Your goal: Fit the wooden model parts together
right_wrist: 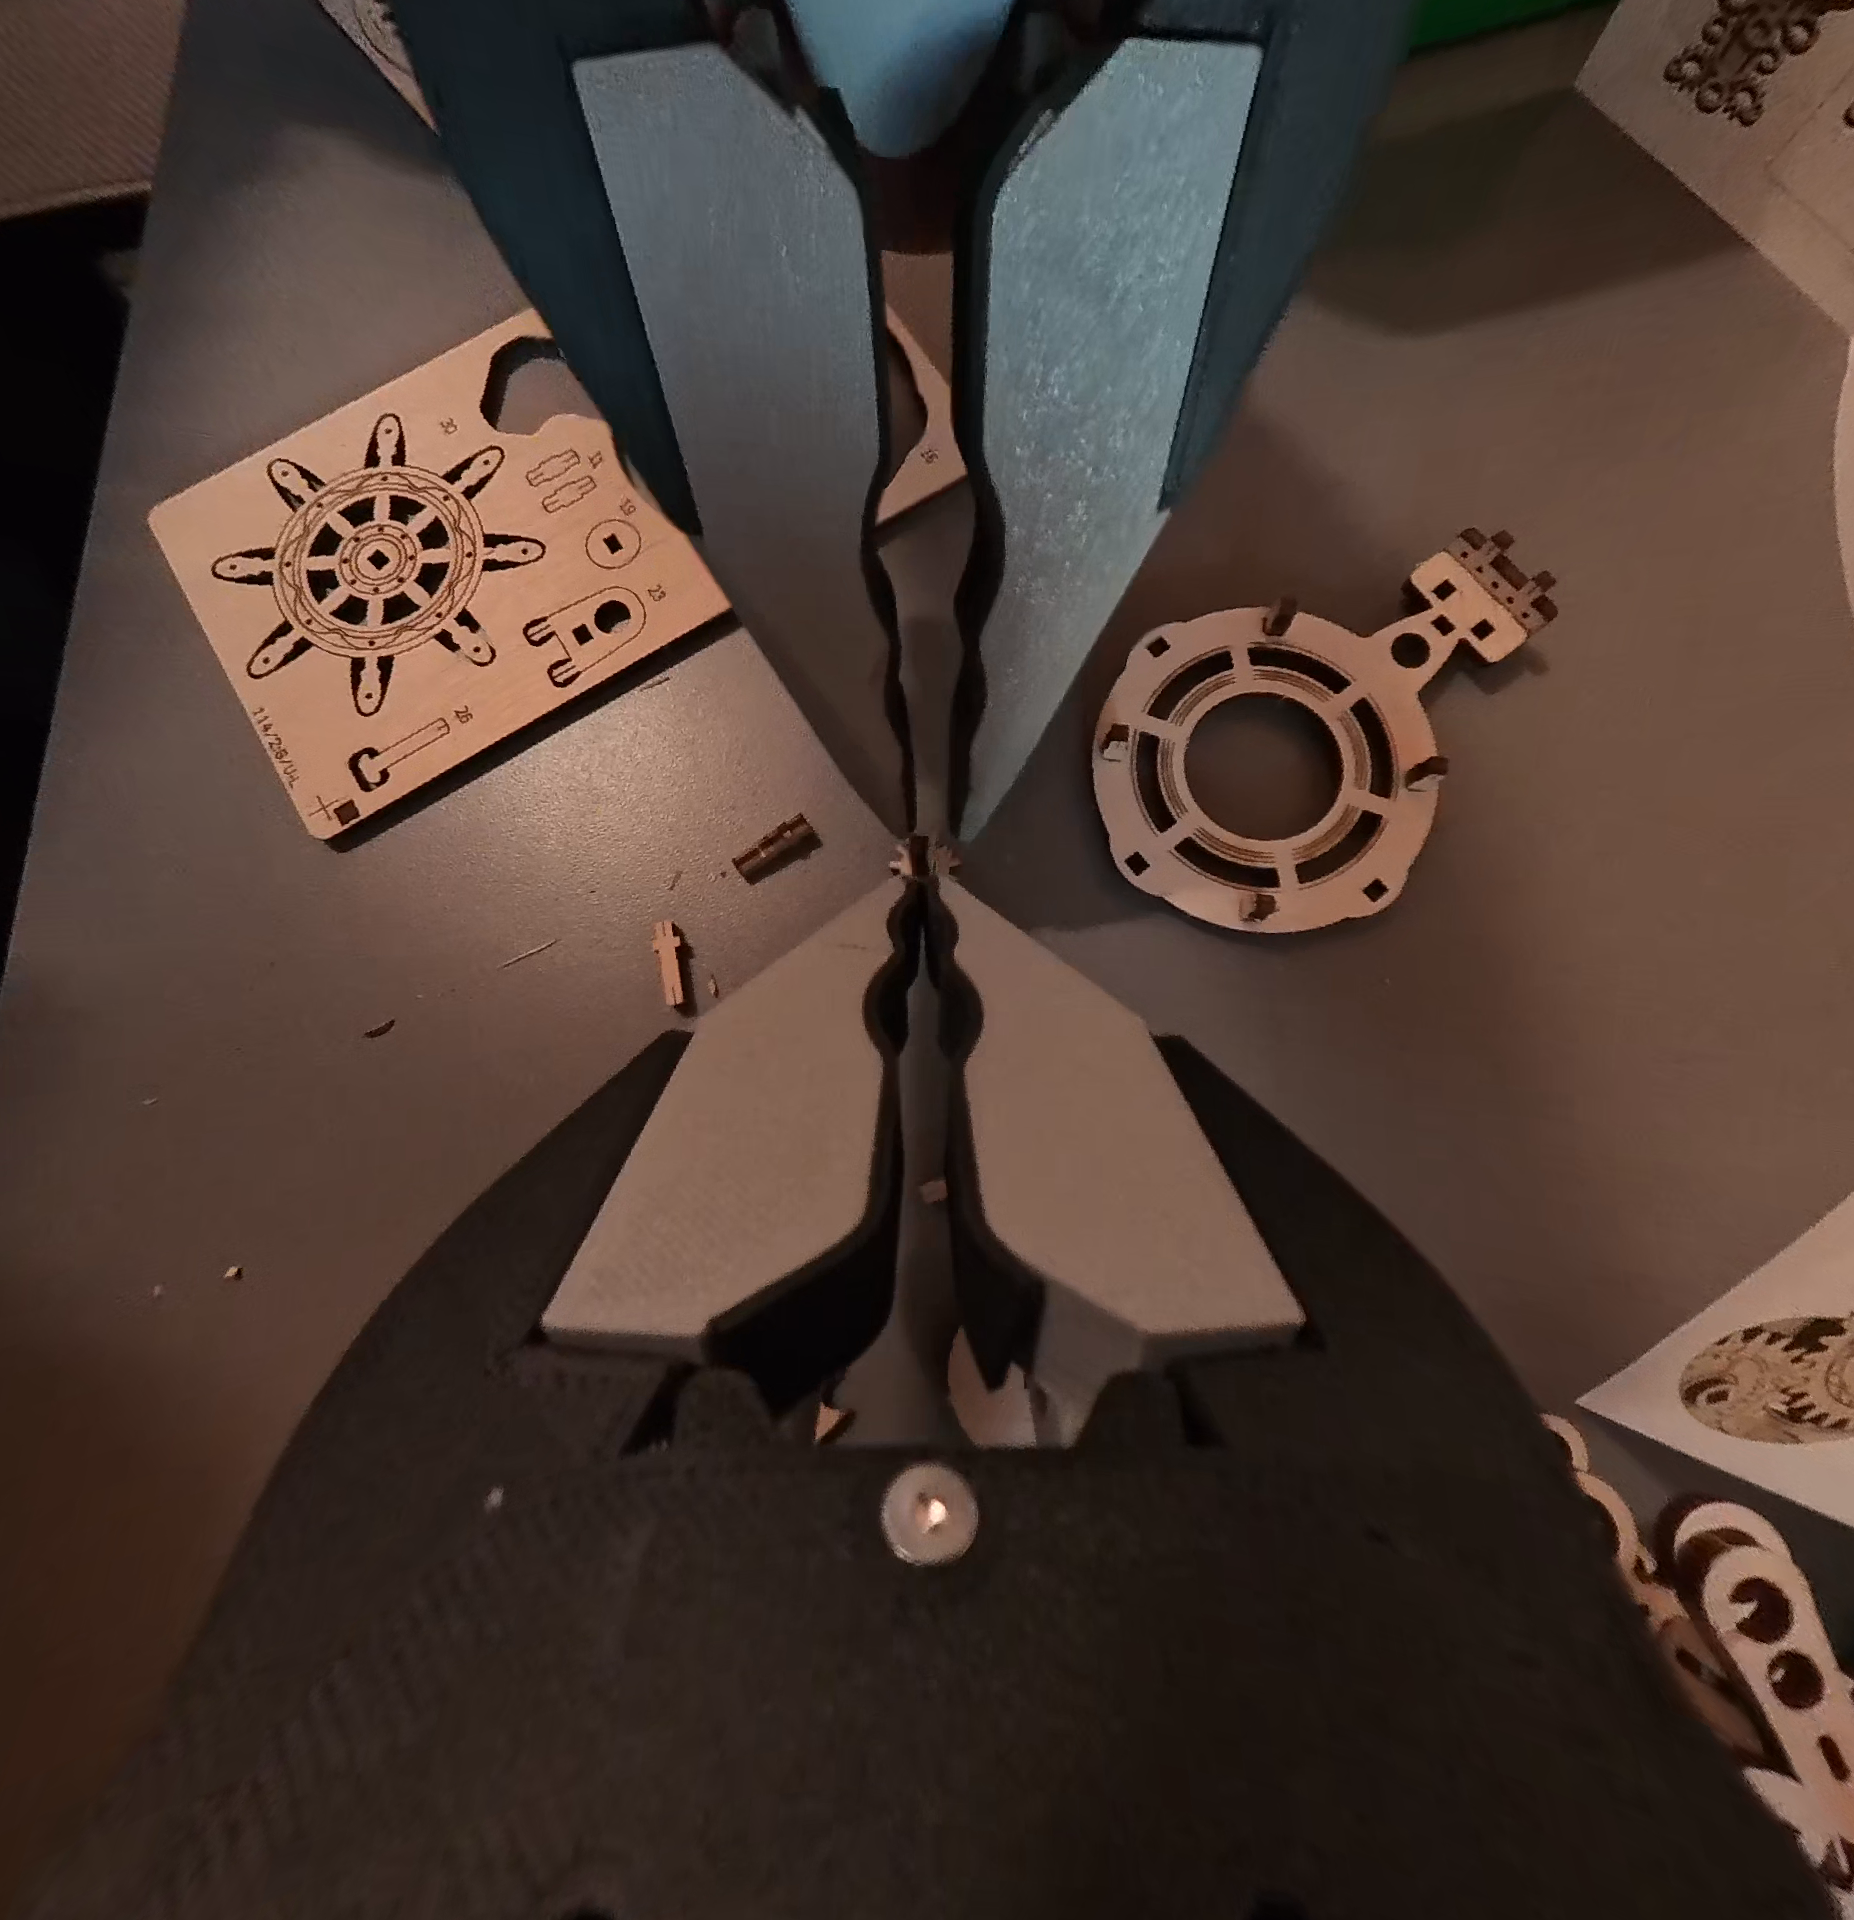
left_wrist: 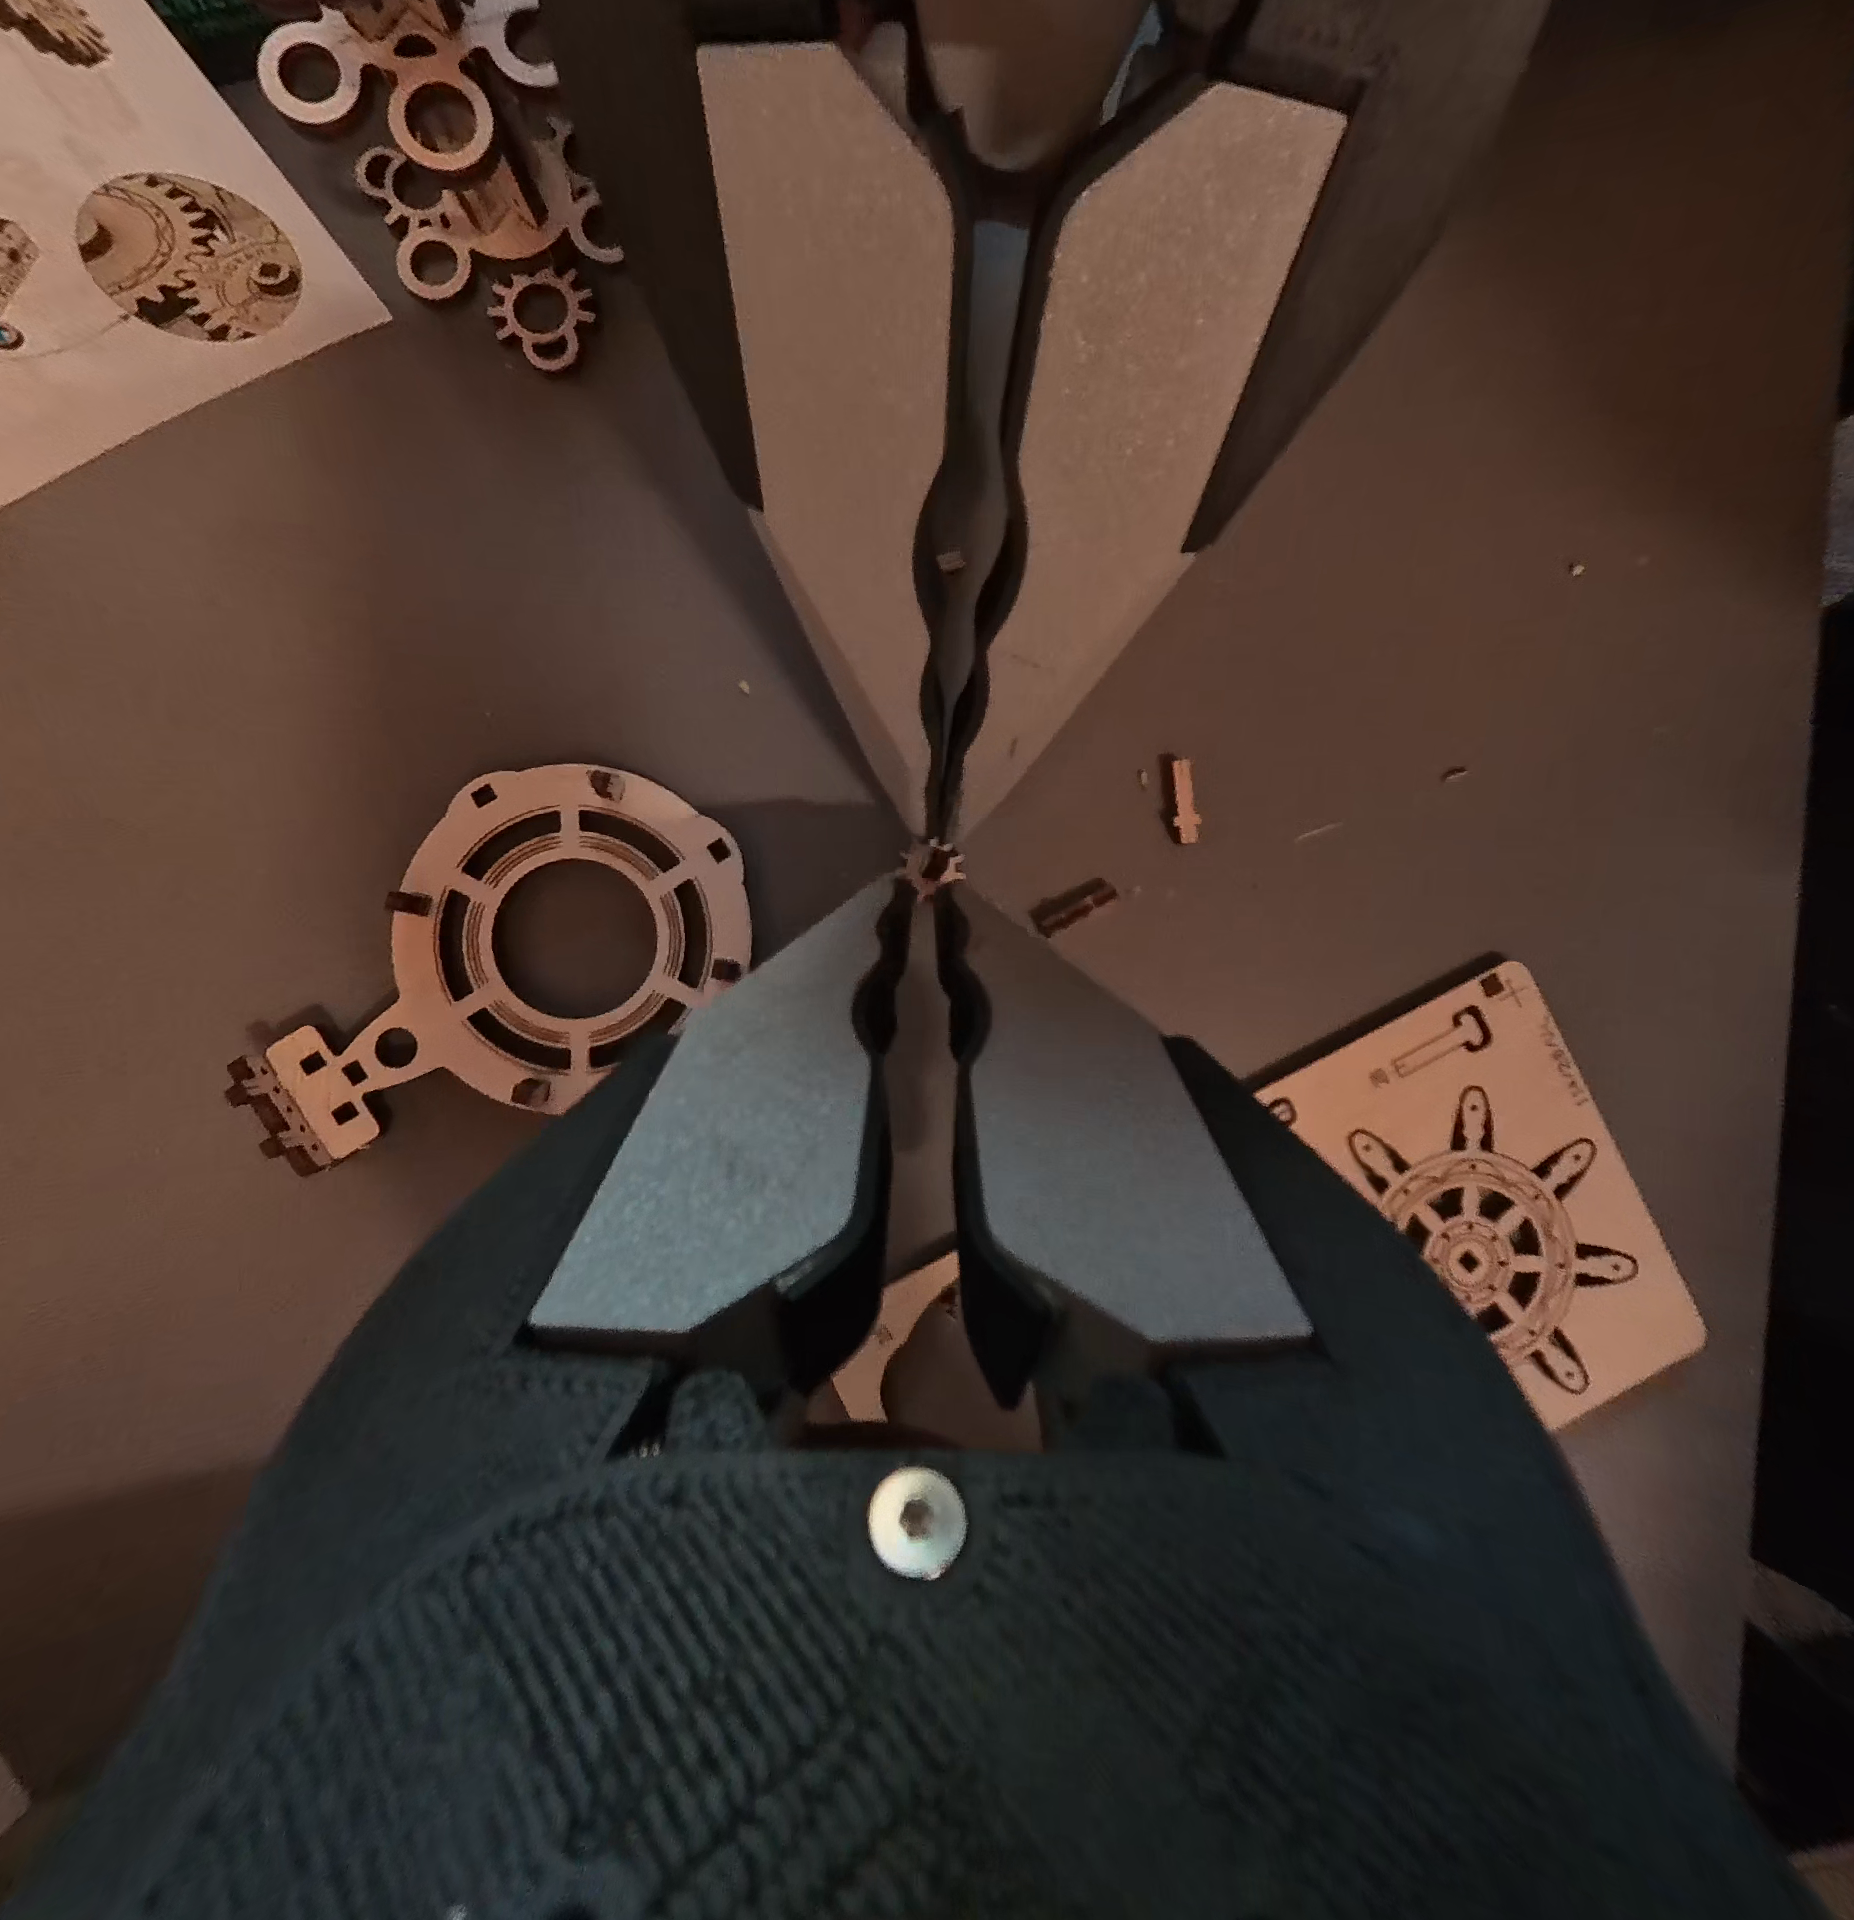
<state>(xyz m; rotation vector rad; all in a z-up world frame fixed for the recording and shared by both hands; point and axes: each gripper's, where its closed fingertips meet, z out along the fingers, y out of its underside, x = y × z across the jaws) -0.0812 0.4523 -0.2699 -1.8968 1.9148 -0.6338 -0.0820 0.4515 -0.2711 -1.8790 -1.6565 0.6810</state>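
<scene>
- Two grippers meet tip to tip over the grey table, and both pinch one tiny toothed wooden gear between them; it also shows at the tips in the right wrist view.
- Left gripper: its fingers are pressed together, clamped on the near edge of the small gear. Right gripper: likewise drawn tight on the opposite edge of that gear.
- Whether a second piece, such as a pin, sits in the gear's centre is too small to tell.
- Done, by the look of it: a ring-shaped frame with a handle lies assembled left of the left fingers, with several tabs standing in its slots and a block built onto its handle end. More joined ringed parts lie far off to the upper left of those fingers.
- Left to do, I judge: a wooden sheet to the left of the opposing fingers in the right view holds a spoked wheel and several smaller pieces not yet pressed out.
- Loose bits wait just beside the tips: a small pin and a short dark connector.
- Overall the task seems partway, with the small gear the step in hand.
</scene>
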